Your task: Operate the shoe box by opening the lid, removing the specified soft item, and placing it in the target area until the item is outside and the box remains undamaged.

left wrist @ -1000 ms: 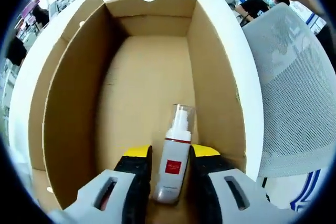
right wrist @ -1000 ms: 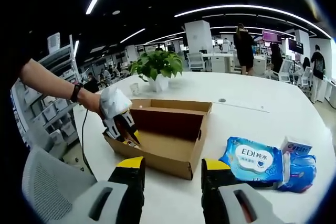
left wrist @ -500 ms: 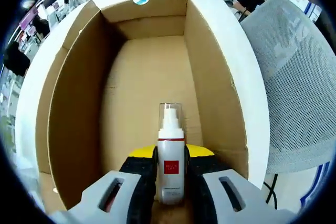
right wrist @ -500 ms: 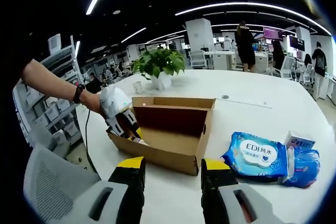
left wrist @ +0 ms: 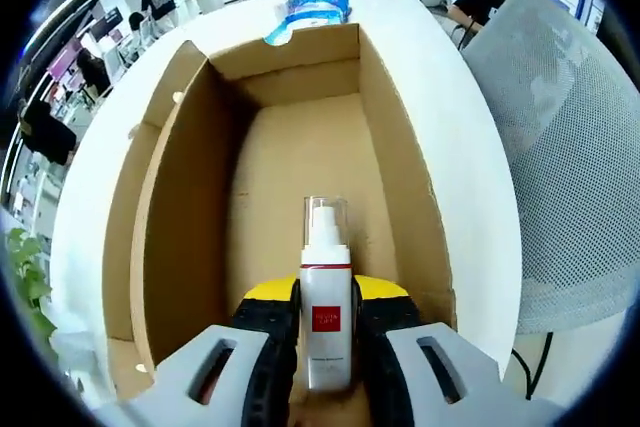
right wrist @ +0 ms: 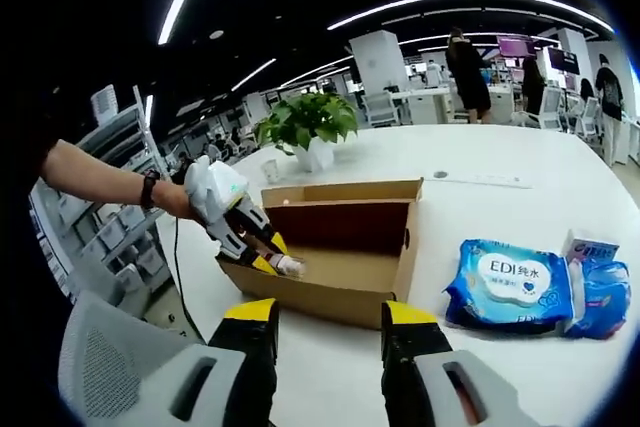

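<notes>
Your left gripper at the bottom centre of its view, jaws pinching the white spray bottle upright over the open cardboard box, your right gripper low in its frame, jaws spread, holding nothing, wet-wipe pack at right.

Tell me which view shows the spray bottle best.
Left gripper view: the spray bottle stands upright between the left tongs, label and clear cap readable. Right gripper view shows just its tip at the box edge.
</notes>
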{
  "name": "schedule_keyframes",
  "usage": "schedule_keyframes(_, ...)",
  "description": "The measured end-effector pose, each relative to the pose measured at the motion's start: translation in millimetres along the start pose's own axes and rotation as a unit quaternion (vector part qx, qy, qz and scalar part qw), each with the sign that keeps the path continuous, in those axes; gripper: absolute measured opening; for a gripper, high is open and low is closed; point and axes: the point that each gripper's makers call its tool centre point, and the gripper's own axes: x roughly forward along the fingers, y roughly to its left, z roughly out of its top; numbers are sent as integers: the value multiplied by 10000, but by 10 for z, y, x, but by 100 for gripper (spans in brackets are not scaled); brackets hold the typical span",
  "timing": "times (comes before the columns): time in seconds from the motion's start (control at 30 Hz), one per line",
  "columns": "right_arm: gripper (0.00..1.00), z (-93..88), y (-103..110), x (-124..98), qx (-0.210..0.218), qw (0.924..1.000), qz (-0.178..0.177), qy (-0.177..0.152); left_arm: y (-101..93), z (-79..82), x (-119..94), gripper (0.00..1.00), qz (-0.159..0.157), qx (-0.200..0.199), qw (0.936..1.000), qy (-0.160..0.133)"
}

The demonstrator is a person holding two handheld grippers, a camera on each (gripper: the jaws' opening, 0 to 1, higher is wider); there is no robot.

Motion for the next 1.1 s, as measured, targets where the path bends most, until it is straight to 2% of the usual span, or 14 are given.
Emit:
schedule_keyframes(0.23, 38, 36, 103, 97, 178, 9997, 180, -5, 10, 229, -106, 19, 180, 254, 9992, -234)
schedule_keyframes(0.37, 37, 75, 133, 165, 279, 9991, 331, 11, 13, 388, -166, 19, 331, 621, 9970, -315)
schedule_keyframes(0.6, 37, 123, 177, 207, 510, 9977, 444, -69, -19, 651, -274, 19, 379, 773, 9947, -563)
schedule_keyframes(0.83, 36, 112, 126, 274, 796, 9953, 543, -110, -173, 994, -361, 19, 405, 1147, 9889, -857)
schedule_keyframes(1.1, 36, 89, 148, 276, 1125, 9912, 679, -158, -381, 1359, -457, 19, 372, 1660, 9788, -1139)
